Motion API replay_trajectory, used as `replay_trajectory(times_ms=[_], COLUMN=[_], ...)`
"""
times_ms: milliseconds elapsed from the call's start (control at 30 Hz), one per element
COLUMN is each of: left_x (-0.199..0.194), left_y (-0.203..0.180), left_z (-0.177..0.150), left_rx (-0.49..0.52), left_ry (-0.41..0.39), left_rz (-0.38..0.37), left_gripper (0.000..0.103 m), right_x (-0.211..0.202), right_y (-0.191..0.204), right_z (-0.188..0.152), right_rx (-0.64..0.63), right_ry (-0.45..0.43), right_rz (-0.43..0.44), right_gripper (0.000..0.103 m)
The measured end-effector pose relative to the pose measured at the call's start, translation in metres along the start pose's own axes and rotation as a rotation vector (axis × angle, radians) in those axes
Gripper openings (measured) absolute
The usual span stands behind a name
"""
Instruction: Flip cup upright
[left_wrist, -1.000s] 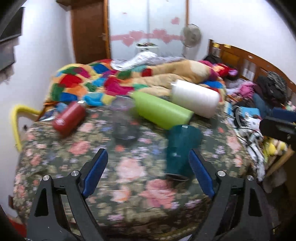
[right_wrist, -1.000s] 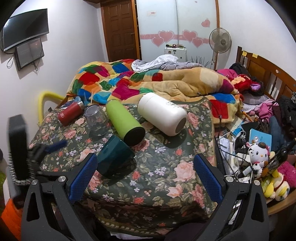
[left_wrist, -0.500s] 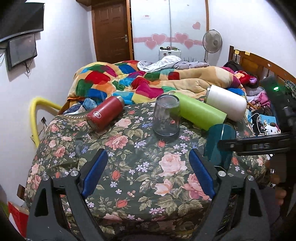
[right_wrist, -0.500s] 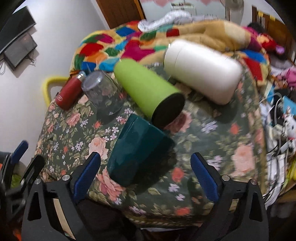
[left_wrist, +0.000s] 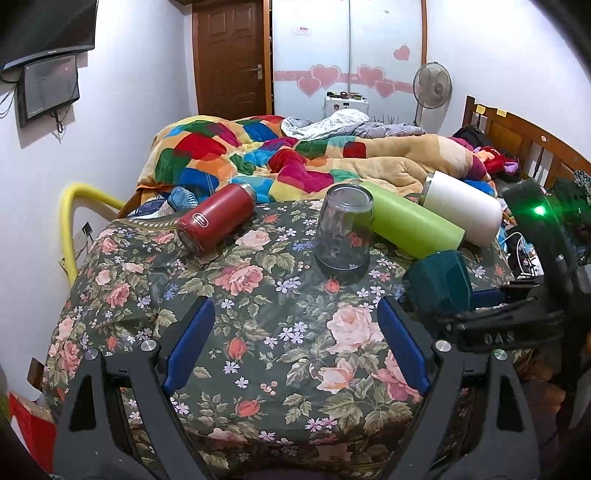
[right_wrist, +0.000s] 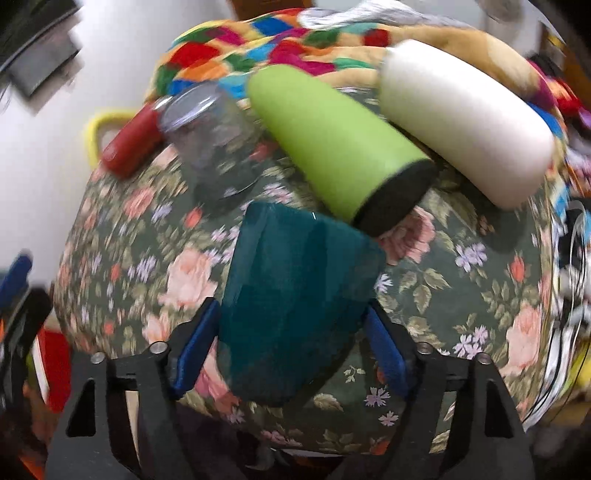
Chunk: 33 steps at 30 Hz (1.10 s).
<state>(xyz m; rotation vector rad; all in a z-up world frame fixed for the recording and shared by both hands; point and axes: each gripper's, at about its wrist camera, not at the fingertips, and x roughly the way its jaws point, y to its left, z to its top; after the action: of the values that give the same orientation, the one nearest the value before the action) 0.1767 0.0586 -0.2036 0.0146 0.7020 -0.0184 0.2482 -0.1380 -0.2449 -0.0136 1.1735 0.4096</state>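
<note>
Now that my right gripper (right_wrist: 291, 347) has closed in around the inverted dark teal cup (right_wrist: 295, 295) on the floral cloth (left_wrist: 258, 332), pads touching, I can lift and flip; my left gripper (left_wrist: 295, 350) hangs wide, empty.

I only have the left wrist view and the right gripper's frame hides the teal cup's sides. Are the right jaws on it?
Observer: Yes, as far as the blur allows. In the right wrist view the teal cup sits inside the right gripper, with a blue pad against each side.
Operator: Where along the cup do they grip?
Observer: At the end nearest the camera; the rest of the cup sticks out past the jaws.
Operator: Anything crowding it over there?
Observer: The green bottle lies with its black end just beyond the cup's far corner. I cannot tell whether they touch.
</note>
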Motion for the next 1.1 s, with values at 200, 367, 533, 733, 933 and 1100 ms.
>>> replay_trajectory(times_ms=[200, 367, 533, 733, 933, 1100], left_x=[0.002, 0.004, 0.005, 0.004, 0.001, -0.003], left_y=[-0.004, -0.005, -0.003, -0.002, -0.002, -0.002], left_z=[-0.001, -0.001, 0.0, 0.001, 0.003, 0.006], left_rx=[0.006, 0.008, 0.004, 0.004, 0.007, 0.004], left_ry=[0.006, 0.006, 0.006, 0.003, -0.002, -0.011], left_rz=[0.003, 0.005, 0.012, 0.012, 0.016, 0.019], left_gripper=[0.089, 0.089, 0.089, 0.089, 0.089, 0.089], right_x=[-0.002, 0.006, 0.018, 0.021, 0.003, -0.023], right_y=[-0.003, -0.001, 0.004, 0.009, 0.009, 0.016], right_z=[-0.001, 0.011, 0.02, 0.021, 0.012, 0.011], right_rx=[-0.052, -0.046, -0.043, -0.042, -0.045, -0.07], right_ry=[0.03, 0.042, 0.063, 0.066, 0.036, -0.023], right_rz=[-0.015, -0.026, -0.035, -0.046, -0.006, 0.017], right_gripper=[0.066, 0.069, 0.072, 0.071, 0.071, 0.071])
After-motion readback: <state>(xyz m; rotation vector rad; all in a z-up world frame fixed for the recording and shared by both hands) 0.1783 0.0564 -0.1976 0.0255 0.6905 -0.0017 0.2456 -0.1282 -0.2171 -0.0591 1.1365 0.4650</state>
